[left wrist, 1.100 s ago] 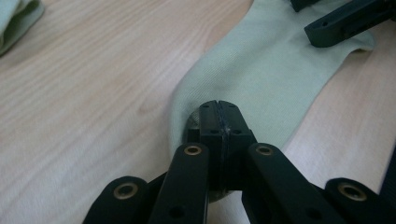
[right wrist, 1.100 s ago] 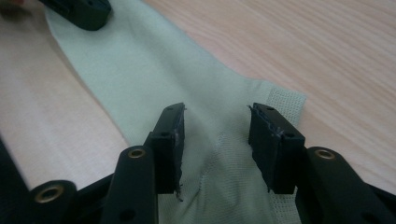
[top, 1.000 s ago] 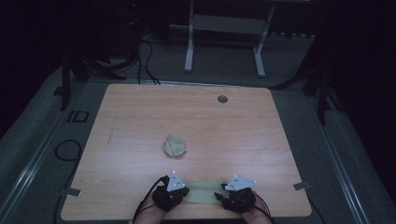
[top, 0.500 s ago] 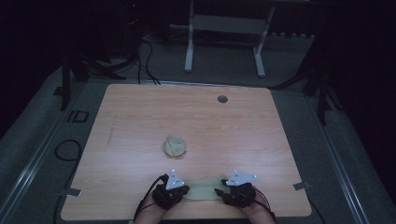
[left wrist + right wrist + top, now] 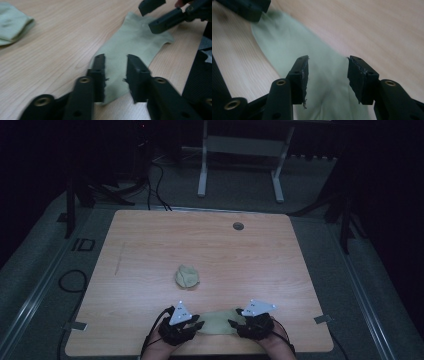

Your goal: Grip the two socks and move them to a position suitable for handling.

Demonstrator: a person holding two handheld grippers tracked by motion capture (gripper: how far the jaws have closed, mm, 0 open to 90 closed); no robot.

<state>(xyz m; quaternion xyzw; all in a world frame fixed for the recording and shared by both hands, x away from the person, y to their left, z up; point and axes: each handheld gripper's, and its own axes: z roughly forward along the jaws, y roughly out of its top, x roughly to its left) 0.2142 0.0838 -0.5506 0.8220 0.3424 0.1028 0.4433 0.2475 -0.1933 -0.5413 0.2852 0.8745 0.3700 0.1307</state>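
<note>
High view: our left gripper (image 5: 196, 325) and right gripper (image 5: 235, 324), jaws parted and gripping nothing, straddle the flat green cloth (image 5: 216, 323); a crumpled cloth (image 5: 187, 276) lies at its 11 o'clock.

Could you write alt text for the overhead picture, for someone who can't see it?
Two hand-held grippers, left and right, meet at opposite ends of a flat pale green cloth near the front edge of a wooden table. A second, bunched-up green cloth lies mid-table.
</note>
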